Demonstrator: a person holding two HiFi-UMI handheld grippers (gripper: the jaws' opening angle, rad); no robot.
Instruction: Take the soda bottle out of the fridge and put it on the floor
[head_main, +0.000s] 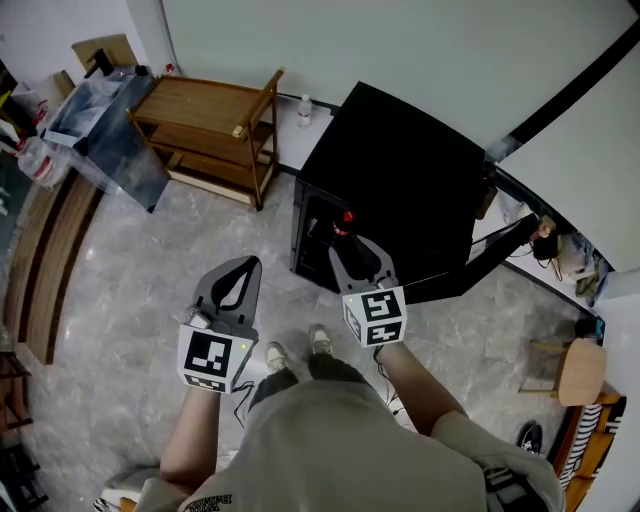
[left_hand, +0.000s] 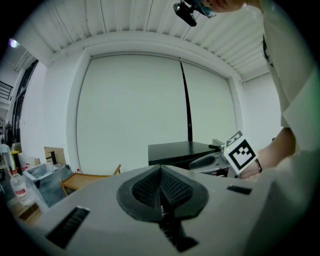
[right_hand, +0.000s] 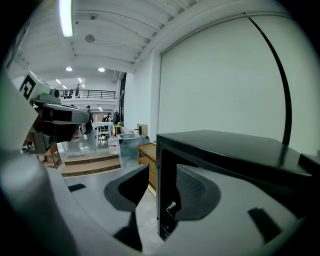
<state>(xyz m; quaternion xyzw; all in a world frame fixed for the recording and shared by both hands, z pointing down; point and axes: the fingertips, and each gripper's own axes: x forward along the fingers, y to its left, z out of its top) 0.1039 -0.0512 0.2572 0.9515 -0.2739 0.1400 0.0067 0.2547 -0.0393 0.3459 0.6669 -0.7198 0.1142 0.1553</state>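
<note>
Jaws spread wide on the right gripper; pressed together and empty on the left gripper.
From the head view, the red-capped soda bottle stands inside the open black fridge, at twelve o'clock from the right gripper's tips and close to them, not gripped. The fridge door swings out toward four o'clock. A wooden shelf stands at ten o'clock of the fridge on the marble floor.

Glossy black fridge; polished, veined stone-look floor; smooth varnished wooden rack
</note>
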